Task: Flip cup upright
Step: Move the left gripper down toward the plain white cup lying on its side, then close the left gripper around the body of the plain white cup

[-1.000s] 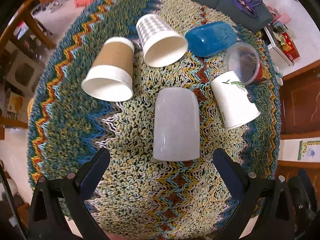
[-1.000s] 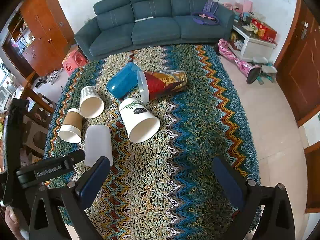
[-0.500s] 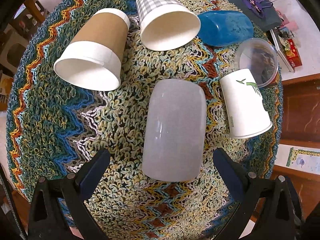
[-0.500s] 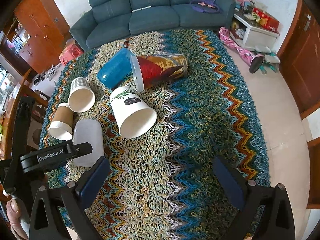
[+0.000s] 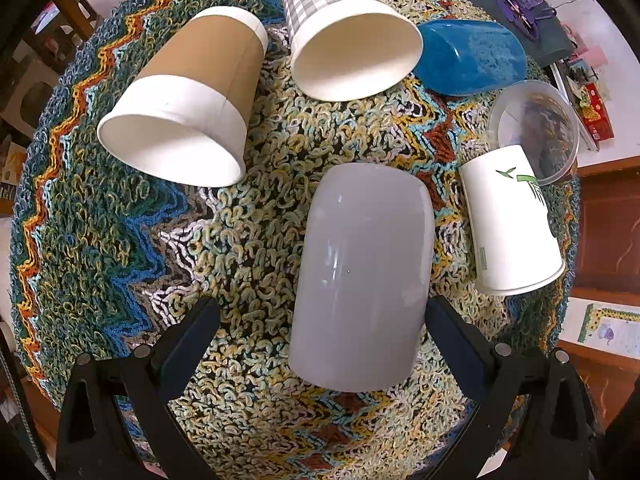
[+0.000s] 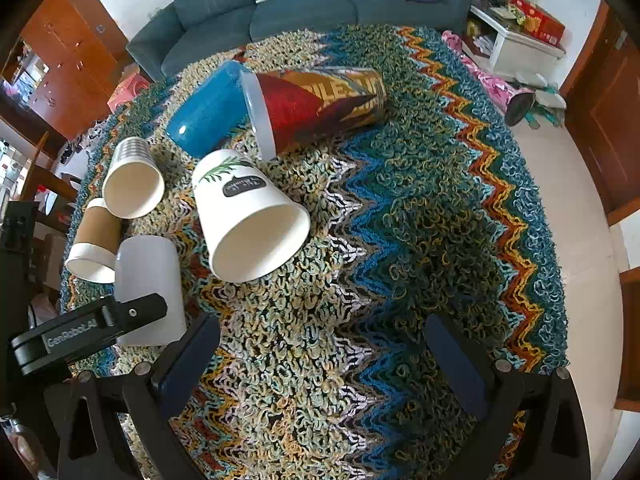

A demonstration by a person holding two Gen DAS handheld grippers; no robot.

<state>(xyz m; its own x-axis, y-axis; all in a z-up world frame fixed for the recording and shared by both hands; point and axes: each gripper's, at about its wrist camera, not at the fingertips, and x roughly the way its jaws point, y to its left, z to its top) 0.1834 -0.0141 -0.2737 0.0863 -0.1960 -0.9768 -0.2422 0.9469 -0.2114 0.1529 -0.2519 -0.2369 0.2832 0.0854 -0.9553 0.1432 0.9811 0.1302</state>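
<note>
**White cup on its side, left gripper straddling its mouth end**

The frosted white cup [image 5: 362,276] lies on its side on the zigzag shag rug [image 5: 248,240]. Its long axis runs from 12 to 6 o'clock in the left wrist view, rounded base toward 12, mouth toward 6.

Around it lie other toppled cups: a brown-sleeved one [image 5: 180,96] at 10 o'clock, a checked one [image 5: 348,36] at 12, a blue tumbler [image 5: 468,58] at 1, a leaf-print paper cup [image 5: 512,224] at 3. A grey sofa [image 6: 304,4] stands beyond the rug.

The left gripper [image 5: 320,330] is spread wide, fingers flanking the cup's mouth end without visible contact. The right gripper [image 6: 320,354] hangs equally wide over bare rug, holding nothing.
</note>
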